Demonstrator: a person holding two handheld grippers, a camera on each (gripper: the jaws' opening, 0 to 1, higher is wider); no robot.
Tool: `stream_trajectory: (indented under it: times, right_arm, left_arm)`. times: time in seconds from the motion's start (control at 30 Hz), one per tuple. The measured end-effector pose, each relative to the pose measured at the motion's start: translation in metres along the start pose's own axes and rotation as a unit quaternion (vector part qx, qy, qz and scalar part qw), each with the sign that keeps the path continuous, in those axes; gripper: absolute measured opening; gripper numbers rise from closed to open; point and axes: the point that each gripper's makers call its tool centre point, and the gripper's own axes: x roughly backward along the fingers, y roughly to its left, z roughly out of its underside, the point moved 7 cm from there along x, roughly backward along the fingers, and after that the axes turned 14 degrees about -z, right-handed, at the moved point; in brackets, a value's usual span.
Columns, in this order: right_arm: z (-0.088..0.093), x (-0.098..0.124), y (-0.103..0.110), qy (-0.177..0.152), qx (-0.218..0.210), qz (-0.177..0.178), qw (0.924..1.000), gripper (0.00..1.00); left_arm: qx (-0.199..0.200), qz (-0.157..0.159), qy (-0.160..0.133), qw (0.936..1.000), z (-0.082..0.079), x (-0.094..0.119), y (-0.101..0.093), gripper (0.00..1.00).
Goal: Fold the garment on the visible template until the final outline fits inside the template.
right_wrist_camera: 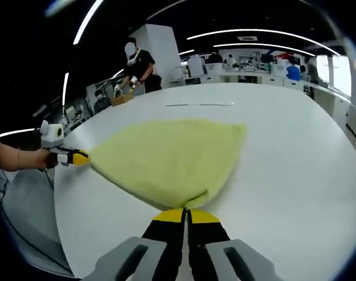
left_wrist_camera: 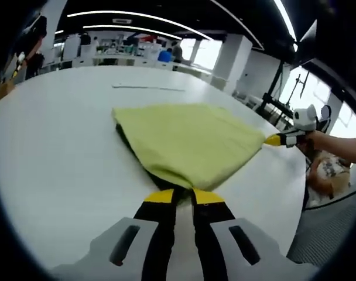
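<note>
**Both grippers pinching a corner each, cloth stretched between them**

Grippers first: our left gripper (left_wrist_camera: 184, 196) has its yellow-tipped jaws pressed together on one corner of the yellow-green garment (left_wrist_camera: 187, 140), and our right gripper (right_wrist_camera: 187, 215) is clamped the same way on the other near corner. Each shows up in the other's view as well, at the far tip of the cloth, held by a hand (left_wrist_camera: 336, 146).

The garment lies spread over the white table (left_wrist_camera: 61, 164), pulled into a taut fan between our two grips, with its far edge resting on the tabletop. A thin line (left_wrist_camera: 149, 88) on the table beyond the cloth may be part of the template; we cannot tell its full outline from here.

We judge the fold is mid-carry. To do it well, we should keep even tension, move both corners together at matching height, and lay them down squarely onto the far edge so no crease skews. Letting either corner slacken risks a crooked fold spilling past the outline.
</note>
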Motion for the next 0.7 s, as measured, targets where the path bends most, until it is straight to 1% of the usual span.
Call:
stream_trajectory:
  times: [0.13,0.23,0.33,0.53,0.7]
  right_arm:
    - [-0.0005,0.0024,-0.0011,-0.005,-0.004,-0.002,1.0000,0.00]
    - [-0.0015,0.0038,-0.0019,-0.012,-0.008,-0.001,0.9999,0.00]
    - [-0.0012,0.0031,-0.0018,-0.011,-0.009,0.000,0.9999,0.00]
    - [-0.0012,0.0022,-0.0029,-0.012,-0.012,0.003,0.9998,0.00]
    - [-0.0023,0.0026,-0.0022,-0.010,0.001,0.002,0.9999,0.00]
  left_arm:
    - [0.010,0.010,-0.001,0.9999,-0.0006,0.0026,-0.0019,0.10]
    - [0.006,0.011,0.000,0.9999,-0.0016,0.0014,-0.0025,0.06]
    - [0.009,0.011,0.001,0.9999,-0.0028,-0.0011,-0.0029,0.01]
    - [0.007,0.009,0.005,0.9999,-0.0028,-0.0022,-0.0024,0.00]
    - [0.006,0.011,0.001,0.9999,-0.0029,0.0004,-0.0005,0.00]
